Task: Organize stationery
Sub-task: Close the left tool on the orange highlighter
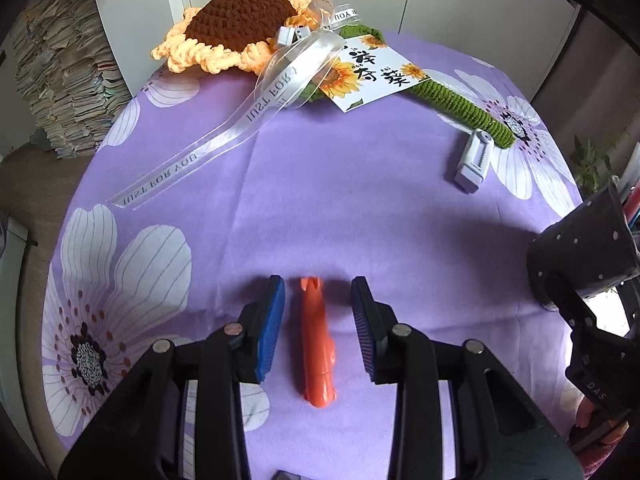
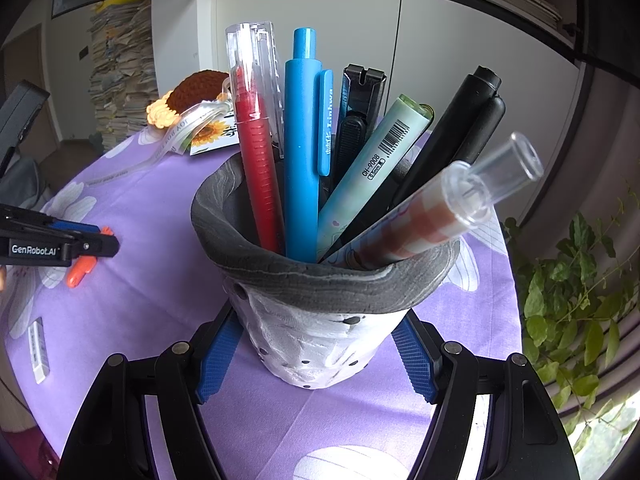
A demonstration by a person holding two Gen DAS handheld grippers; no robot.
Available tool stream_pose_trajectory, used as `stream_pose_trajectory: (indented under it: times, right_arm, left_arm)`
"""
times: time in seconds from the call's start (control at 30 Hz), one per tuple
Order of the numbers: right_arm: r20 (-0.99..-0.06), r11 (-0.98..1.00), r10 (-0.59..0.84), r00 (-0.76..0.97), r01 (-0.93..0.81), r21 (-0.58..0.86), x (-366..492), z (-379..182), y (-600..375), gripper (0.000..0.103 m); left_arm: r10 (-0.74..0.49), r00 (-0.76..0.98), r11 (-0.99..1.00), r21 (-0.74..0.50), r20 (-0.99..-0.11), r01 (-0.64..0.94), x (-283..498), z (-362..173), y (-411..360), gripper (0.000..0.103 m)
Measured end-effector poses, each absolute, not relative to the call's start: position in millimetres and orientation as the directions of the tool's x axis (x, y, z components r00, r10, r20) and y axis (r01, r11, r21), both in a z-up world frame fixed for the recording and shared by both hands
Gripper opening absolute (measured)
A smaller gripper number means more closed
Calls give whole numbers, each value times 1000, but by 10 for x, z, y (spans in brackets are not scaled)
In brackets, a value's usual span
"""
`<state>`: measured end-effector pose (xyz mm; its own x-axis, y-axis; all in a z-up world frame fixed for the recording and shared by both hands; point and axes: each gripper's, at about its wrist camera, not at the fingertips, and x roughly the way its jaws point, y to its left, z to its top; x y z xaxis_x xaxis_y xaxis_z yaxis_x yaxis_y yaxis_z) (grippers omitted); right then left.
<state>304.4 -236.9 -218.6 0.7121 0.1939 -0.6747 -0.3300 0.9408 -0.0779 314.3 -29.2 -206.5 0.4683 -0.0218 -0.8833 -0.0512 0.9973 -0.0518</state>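
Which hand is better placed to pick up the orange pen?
Left. The left tongs straddle the orange plastic pen on the purple cloth, pads not touching. The right tongs grip the grey pen cup.

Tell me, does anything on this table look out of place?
Yes: an orange pen lies loose on the purple cloth, unlike the pens standing in the pen cup. A white clip also lies stray near the crochet sunflower.
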Motion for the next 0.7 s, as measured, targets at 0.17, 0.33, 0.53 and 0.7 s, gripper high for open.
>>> stream_pose_trajectory:
  times: [0.17, 0.33, 0.53, 0.7]
  right_arm:
    - [-675, 941, 194, 712, -330, -77, 3044, -2182, -2366, 73]
    - [-675, 941, 193, 712, -330, -79, 3043, -2182, -2365, 73]
    - [-657, 939, 239, 715, -341, -30, 3023, -2146, -2435, 73]
    - [-656, 933, 283, 700, -359, 19, 3035, -2141, -2512, 73]
  left_arm:
    - [-19, 464, 998, -42, -886, -40, 3117, -2056, -290, 10]
    - [-38, 472, 998, -56, -881, -25, 3077, -2034, -327, 10]
    - [-55, 489, 997, -70, -871, -13, 3038, -1985, -373, 10]
    - [-74, 511, 996, -86, -856, 0, 2993, -1919, -384, 10]
